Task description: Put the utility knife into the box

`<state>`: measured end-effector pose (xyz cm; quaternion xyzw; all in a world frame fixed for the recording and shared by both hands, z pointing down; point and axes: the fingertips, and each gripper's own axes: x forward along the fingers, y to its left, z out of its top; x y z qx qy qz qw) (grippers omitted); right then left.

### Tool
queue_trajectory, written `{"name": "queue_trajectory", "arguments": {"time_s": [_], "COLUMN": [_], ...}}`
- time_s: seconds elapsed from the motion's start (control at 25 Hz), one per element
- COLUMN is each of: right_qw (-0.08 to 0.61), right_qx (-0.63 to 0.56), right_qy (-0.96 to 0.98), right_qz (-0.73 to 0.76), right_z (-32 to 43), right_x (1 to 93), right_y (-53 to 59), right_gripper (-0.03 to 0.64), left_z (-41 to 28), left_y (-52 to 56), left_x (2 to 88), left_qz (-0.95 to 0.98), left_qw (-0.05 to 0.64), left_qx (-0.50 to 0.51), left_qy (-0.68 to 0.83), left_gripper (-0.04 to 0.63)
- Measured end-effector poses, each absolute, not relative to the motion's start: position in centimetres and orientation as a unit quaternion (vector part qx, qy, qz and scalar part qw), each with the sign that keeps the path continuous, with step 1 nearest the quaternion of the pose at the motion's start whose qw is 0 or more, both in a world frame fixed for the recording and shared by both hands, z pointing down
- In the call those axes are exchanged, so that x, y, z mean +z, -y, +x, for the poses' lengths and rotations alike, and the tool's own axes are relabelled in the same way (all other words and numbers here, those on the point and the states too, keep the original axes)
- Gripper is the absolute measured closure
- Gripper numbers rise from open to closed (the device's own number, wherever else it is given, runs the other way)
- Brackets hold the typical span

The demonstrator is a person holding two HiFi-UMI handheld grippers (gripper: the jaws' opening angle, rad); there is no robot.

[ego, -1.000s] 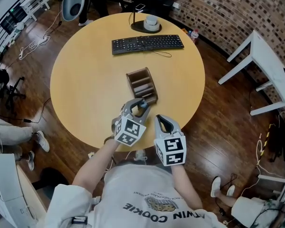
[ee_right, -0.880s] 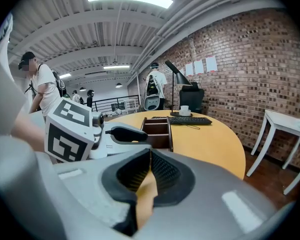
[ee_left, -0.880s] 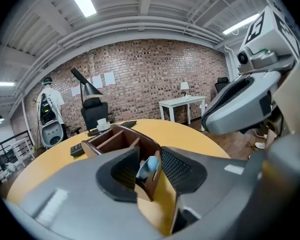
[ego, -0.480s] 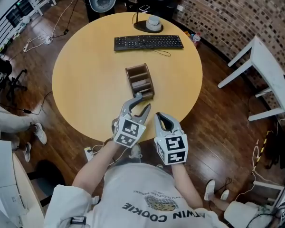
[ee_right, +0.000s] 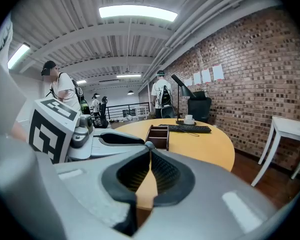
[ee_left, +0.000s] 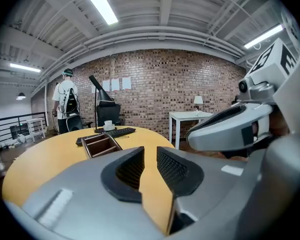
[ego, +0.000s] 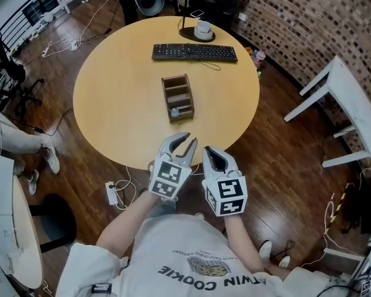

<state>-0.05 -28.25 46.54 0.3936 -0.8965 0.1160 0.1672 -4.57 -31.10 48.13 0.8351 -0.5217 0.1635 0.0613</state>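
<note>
Both pulled back from box [ego: 164,96] | left gripper [ego: 189,141] ajar, closing, empty | right gripper [ego: 206,150] closed

A round, yellow wooden table [ego: 111,91] stands on a dark, glossy plank floor [ego: 284,159], with a white rectangular side table [ego: 352,94] well apart on its right. A red-brown brick wall [ego: 309,17] closes the far side. Long fluorescent strip lights [ee_left: 101,5] run across the grey ribbed ceiling [ee_left: 190,14].

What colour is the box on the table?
Dark brown box, clearest in the head view.
</note>
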Motion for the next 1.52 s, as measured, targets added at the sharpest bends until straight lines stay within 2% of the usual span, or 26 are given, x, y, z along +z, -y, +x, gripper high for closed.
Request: {"name": "queue_trajectory", "arguments": {"time_s": [0.72, 1.12, 1.52], "right_qw": [0.135, 0.131, 0.125], "right_qx": [0.116, 0.118, 0.112], "right_qy": [0.93, 0.938, 0.936], "right_qz": [0.322, 0.297, 0.309], "right_z": [5.4, 2.7, -0.5], "right_x": [45.3, 44.7, 44.0], "right_y": [18.3, 13.6, 6.3], "right_gripper": [0.607, 0.607, 0.607], "left_z": [2.3, 0.6, -2.8], "left_y": [18.4, 13.0, 4.9], "left_x": [45.4, 44.8, 44.2], "left_qz": [0.797, 0.776, 0.771], "left_qw": [0.083, 0.124, 0.13], "left_qx": [0.131, 0.108, 0.097], "left_qy": [0.584, 0.609, 0.615], "left_gripper": [0.584, 0.588, 0.588]}}
